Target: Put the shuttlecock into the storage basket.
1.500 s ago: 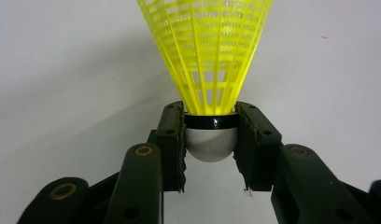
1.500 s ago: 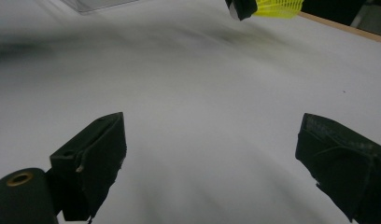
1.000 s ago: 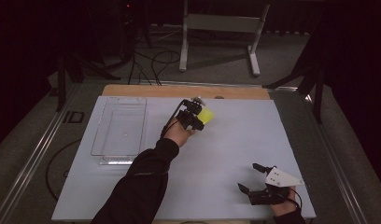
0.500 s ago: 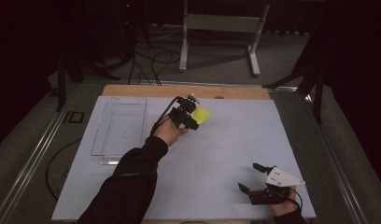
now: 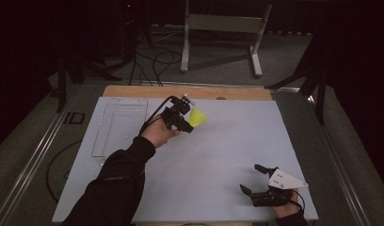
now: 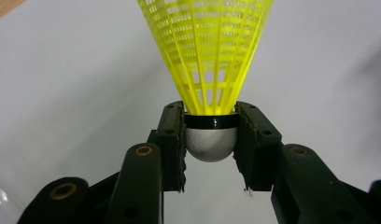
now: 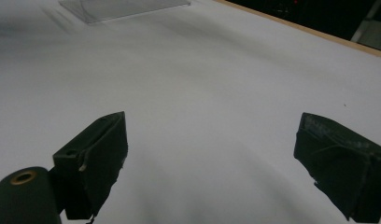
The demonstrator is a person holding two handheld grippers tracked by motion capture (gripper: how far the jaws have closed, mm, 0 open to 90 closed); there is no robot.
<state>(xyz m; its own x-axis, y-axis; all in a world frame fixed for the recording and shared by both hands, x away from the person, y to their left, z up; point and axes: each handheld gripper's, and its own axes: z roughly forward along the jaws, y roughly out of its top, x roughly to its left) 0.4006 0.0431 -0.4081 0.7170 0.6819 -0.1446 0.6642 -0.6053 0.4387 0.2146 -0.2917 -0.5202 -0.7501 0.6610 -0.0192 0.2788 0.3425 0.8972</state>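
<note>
So over on the far left there's a clear plastic tray (image 5: pixel 119 127) sitting on the white table (image 5: pixel 228 155), and as far as I can tell nothing is lying in it, though it's see-through so I'm not swearing to it. Just right of it I'm holding my left gripper (image 5: pixel 180 120) up off the table, and it's squeezing a yellow shuttlecock (image 6: pixel 208 60) by the cork: in the left gripper view the two pads are pressing on either side of the silvery rounded base (image 6: pixel 211 143), right at the black band, with the mesh skirt pointing away from me. I'm guessing gripping the hard cork makes sense because the skirt would just crush or slip. It's hanging in the air near the tray's right edge, not over it yet, so my read is the tray is where it's heading. Way over at the near right corner my right gripper (image 5: pixel 261 181) is just parking low by the table with its jaws standing wide apart, nothing between them, keeping out of the way.
</note>
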